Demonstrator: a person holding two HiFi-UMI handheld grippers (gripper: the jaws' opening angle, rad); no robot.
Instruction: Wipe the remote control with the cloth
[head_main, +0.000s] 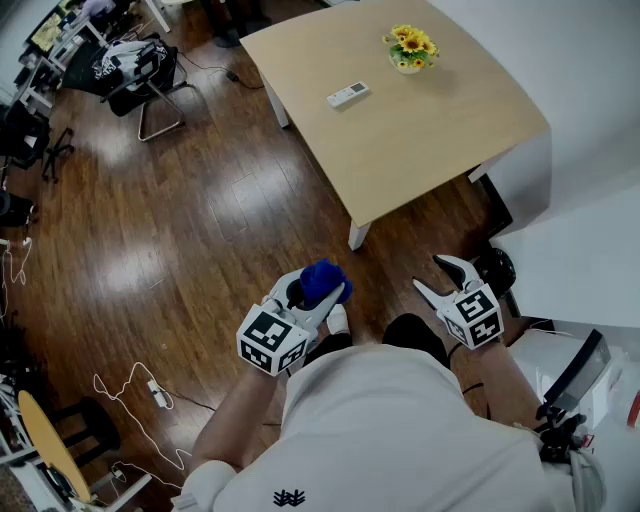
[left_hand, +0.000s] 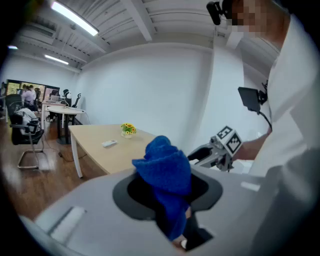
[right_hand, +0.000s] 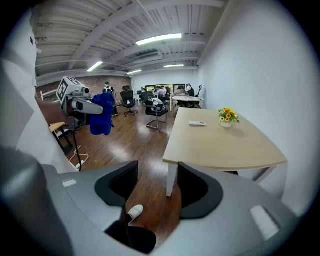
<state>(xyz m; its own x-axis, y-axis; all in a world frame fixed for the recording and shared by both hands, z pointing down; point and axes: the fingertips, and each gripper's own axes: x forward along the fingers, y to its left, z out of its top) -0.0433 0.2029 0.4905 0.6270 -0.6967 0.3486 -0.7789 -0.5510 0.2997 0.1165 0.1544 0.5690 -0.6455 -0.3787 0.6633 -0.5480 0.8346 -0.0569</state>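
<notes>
Pot: one small pot (head_main: 408, 65) holds yellow flowers (head_main: 412, 42); it stands on the table (head_main: 440, 140).
Remote control: the white remote control (head_main: 347, 95) lies flat on the table, near the pot and well apart from both grippers.
Cloth: the blue cloth (head_main: 322, 281) is bunched between the left jaws.
Left gripper: the left gripper (head_main: 318, 296) is clamped on the cloth.
Right gripper: the right gripper (head_main: 431, 275) has its jaws apart with nothing between them.
Head view only: shows both grippers together, over the wooden floor (head_main: 200, 220).
Gripper views only: ceiling lights (right_hand: 157, 39); each also shows the other gripper from the side.
Count: one remote control, one cloth, one pot, two grippers.
</notes>
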